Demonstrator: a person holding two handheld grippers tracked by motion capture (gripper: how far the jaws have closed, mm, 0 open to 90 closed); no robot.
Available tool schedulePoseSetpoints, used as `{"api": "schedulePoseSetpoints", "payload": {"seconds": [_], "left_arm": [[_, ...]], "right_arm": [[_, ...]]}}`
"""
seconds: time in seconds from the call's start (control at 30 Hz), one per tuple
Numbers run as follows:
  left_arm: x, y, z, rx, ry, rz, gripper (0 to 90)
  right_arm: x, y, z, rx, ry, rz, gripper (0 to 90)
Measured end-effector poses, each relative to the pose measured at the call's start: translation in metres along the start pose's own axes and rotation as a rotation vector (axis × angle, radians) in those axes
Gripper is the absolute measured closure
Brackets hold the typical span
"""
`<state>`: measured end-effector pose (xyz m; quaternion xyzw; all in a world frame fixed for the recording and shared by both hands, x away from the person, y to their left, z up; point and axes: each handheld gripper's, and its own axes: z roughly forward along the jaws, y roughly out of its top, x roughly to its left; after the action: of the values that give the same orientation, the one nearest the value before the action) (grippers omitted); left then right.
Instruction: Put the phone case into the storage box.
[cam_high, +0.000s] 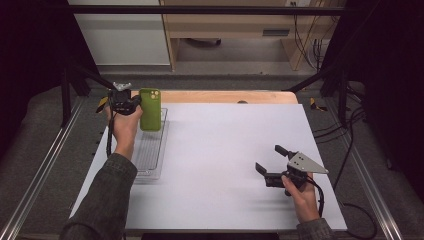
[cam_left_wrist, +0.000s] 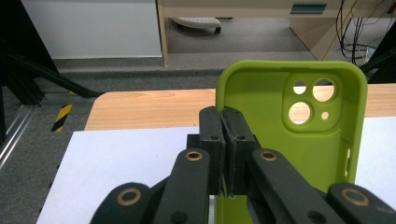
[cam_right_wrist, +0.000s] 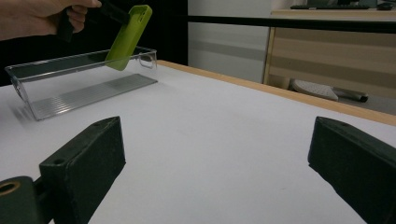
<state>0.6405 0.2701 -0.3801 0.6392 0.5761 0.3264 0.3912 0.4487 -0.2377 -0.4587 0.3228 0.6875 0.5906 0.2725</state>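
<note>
A green phone case (cam_high: 150, 109) hangs tilted above the far end of a clear plastic tray (cam_high: 149, 162) at the table's left. My left gripper (cam_high: 136, 102) is shut on the case's left side wall; in the left gripper view the jaws pinch that edge of the green phone case (cam_left_wrist: 299, 140), whose inside and camera holes face me. My left gripper (cam_left_wrist: 225, 149) has its pads pressed together on the wall. In the right gripper view the green phone case (cam_right_wrist: 128, 37) hangs over the clear plastic tray (cam_right_wrist: 84, 95). My right gripper (cam_high: 270, 159) rests low at the right, jaws wide open with nothing between them.
A white sheet (cam_high: 225, 165) covers the table, with a wooden edge (cam_high: 225, 96) showing at the far side. Black frame bars and cables (cam_high: 350, 120) flank the table. A wooden desk (cam_high: 240, 30) stands beyond.
</note>
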Motion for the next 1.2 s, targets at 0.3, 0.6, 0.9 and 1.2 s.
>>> {"api": "schedulePoseSetpoints", "payload": {"seconds": [0.3, 0.6, 0.9, 1.2], "left_arm": [[-0.0032, -0.0010, 0.0027, 0.004, -0.003, 0.002, 87.0], [-0.0049, -0.0019, 0.0048, 0.009, -0.003, 0.002, 87.0], [-0.0055, -0.0029, 0.0071, 0.010, 0.005, 0.003, 86.8], [-0.0060, -0.0026, 0.0077, -0.003, 0.011, -0.004, 86.7]], "right_arm": [[0.0001, 0.0001, -0.0001, 0.000, 0.001, 0.000, 4.0], [-0.0002, 0.0002, -0.0003, -0.002, 0.001, 0.000, 4.0], [-0.0002, 0.0002, -0.0003, -0.002, 0.002, 0.001, 4.0], [-0.0002, 0.0001, -0.0003, 0.000, 0.002, 0.002, 4.0]]}}
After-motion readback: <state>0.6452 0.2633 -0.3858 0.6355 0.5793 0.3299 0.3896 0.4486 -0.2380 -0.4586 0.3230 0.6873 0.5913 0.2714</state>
